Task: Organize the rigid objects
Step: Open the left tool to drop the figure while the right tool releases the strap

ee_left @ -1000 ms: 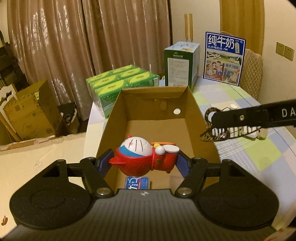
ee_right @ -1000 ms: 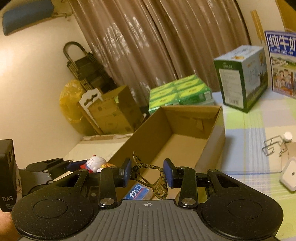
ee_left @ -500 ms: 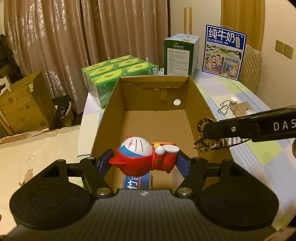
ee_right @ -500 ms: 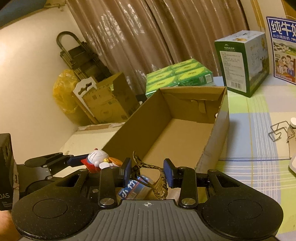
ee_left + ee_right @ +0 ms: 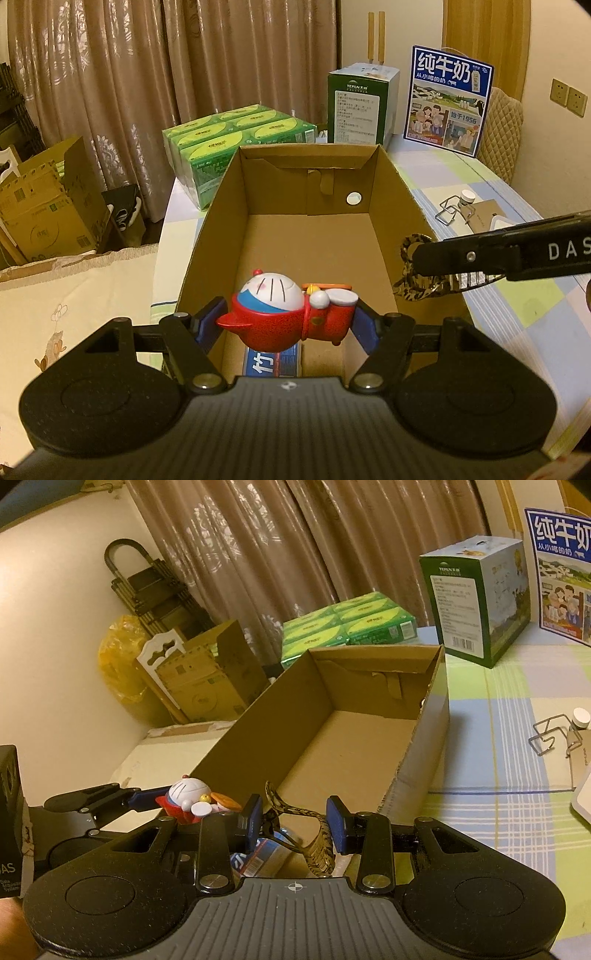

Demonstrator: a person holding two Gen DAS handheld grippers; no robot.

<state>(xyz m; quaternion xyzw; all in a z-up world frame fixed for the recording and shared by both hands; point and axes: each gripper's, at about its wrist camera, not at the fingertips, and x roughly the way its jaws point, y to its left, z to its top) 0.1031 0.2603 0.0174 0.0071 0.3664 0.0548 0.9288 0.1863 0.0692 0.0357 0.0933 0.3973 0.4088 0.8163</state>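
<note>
Both grippers have crept forward over the box (image 5: 402, 195) since a second ago, so the blue packet (image 5: 273, 363) on its floor shows more now. Left gripper (image 5: 291, 321) is clamped on the toy (image 5: 288, 314), a glossy hard-plastic Doraemon lying sideways: round white face with whisker lines, blue head, speckled red body, an orange propeller bit on top. It hangs above the near end of the box, right over the packet.

Right gripper (image 5: 295, 819) pinches a hair claw (image 5: 317, 834) between its blue pads, jaws fairly narrow. That claw is curved, leopard-patterned in brown and gold, with teeth, and sits just at the box's right wall in the left view (image 5: 421, 280).

Box is plain brown corrugated cardboard, open top, with a round hole in the far wall. It's on a table (image 5: 517, 302) with a pastel checked cloth. Further out are shrink-wrapped green tissue packs (image 5: 236, 140), a green carton (image 5: 358, 107) and a bent wire clip (image 5: 450, 212).
</note>
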